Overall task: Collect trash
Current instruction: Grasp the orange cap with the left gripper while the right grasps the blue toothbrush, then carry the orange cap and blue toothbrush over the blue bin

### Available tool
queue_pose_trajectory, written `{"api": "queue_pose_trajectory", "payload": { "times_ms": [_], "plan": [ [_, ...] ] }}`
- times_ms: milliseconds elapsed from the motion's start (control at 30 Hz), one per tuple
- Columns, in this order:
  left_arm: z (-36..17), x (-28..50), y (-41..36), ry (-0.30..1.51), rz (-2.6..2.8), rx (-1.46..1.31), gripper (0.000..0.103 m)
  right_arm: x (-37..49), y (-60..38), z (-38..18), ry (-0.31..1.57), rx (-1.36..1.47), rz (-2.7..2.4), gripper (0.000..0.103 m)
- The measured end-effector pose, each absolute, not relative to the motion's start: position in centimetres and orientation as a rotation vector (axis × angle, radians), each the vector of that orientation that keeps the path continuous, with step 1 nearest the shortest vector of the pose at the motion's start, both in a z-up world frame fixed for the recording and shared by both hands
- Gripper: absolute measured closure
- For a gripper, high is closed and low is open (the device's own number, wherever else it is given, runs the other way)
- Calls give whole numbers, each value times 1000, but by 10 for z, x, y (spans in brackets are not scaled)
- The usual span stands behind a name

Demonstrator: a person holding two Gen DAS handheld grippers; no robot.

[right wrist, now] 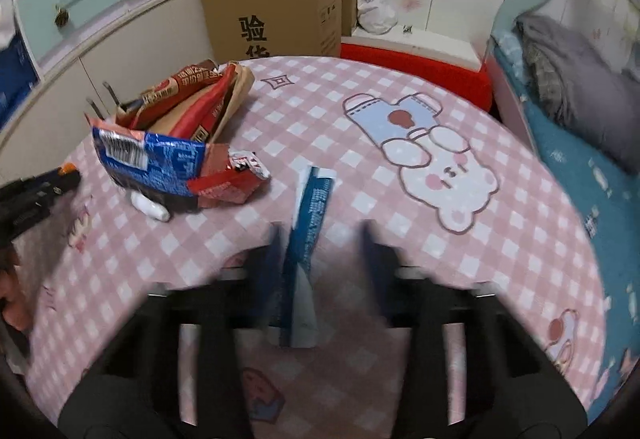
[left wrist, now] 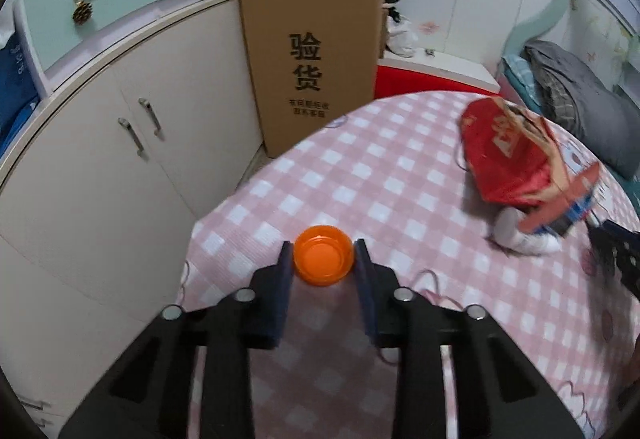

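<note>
In the left wrist view an orange plastic cap [left wrist: 324, 260] lies open side up on the pink checked tablecloth [left wrist: 400, 175]. My left gripper [left wrist: 322, 259] has a finger at each side of the cap, touching or almost touching it. A pile of red and blue snack wrappers [left wrist: 516, 163] and a white tube [left wrist: 520, 237] lie to the right. In the right wrist view my right gripper [right wrist: 320, 235] is open and blurred, and a long blue and white wrapper [right wrist: 310, 223] lies between its fingers. The wrapper pile [right wrist: 176, 143] sits left of it.
A tall cardboard box [left wrist: 312, 51] and white cabinets [left wrist: 120, 159] stand beyond the table's left edge. A bed with grey bedding [right wrist: 576, 87] runs along the right. A red cushion [right wrist: 416, 67] lies behind the table. My left gripper shows at the left edge of the right wrist view [right wrist: 36, 195].
</note>
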State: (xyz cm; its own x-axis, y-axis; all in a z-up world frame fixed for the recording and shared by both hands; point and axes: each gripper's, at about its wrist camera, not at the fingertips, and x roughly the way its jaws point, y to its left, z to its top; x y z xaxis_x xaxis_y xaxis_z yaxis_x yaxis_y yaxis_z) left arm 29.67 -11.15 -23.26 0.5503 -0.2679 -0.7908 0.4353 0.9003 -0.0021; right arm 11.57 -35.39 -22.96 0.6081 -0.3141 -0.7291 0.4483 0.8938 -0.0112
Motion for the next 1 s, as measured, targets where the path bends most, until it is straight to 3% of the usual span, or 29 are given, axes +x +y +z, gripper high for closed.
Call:
{"api": "queue_pose_trajectory", "payload": {
  "times_ms": [300,600,1000],
  "plan": [
    [-211,256,-89,837,-457,128,74,71,-353,-211,722,358,-355,90],
    [-174,214,-28,740,-435,14,74,56,-292,-163,643,328,-228,90],
    [-160,180,103,674,-254,-117,74,128,-140,-142,654,207,109,90]
  ]
}}
